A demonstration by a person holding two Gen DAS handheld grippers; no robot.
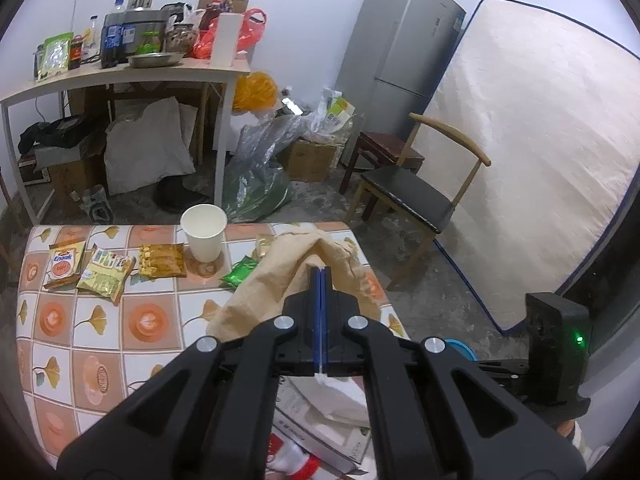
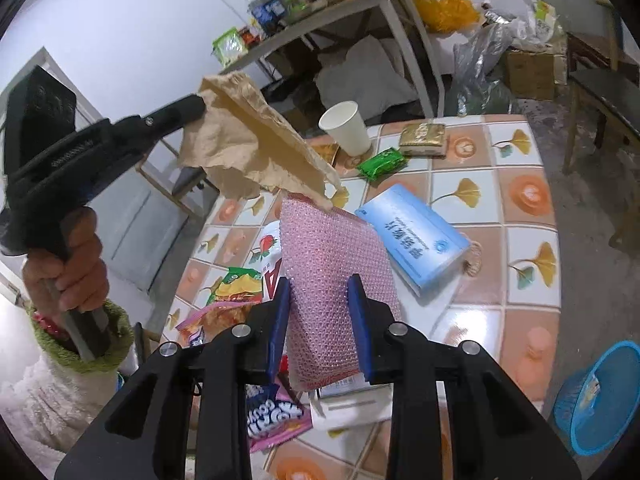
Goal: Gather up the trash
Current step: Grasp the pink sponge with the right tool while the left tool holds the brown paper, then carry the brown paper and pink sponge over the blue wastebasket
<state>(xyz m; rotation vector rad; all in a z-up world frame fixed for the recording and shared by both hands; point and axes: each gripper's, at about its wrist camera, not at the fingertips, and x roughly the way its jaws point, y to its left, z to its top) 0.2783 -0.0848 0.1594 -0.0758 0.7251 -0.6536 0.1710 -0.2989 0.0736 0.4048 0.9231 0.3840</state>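
Observation:
My left gripper [image 1: 320,271] is shut on the edge of a crumpled brown paper bag [image 1: 272,276], holding it up above the tiled table [image 1: 92,320]. The right wrist view shows that gripper [image 2: 198,106] and the hanging bag [image 2: 248,144] from the side. My right gripper [image 2: 318,280] is shut on a pink bubble-wrap pouch [image 2: 332,248], lifted just under the bag's lower corner. On the table lie a white paper cup [image 2: 346,126], a green packet [image 2: 380,164], a gold packet [image 2: 424,138], a blue-and-white box [image 2: 416,240] and several snack wrappers [image 2: 236,284].
A blue basket [image 2: 600,396] sits on the floor right of the table. Three snack packets [image 1: 105,276] lie at the table's far left. Beyond stand a cluttered white desk [image 1: 132,76], a chair [image 1: 412,196], a fridge [image 1: 400,52] and a leaning mattress [image 1: 540,152].

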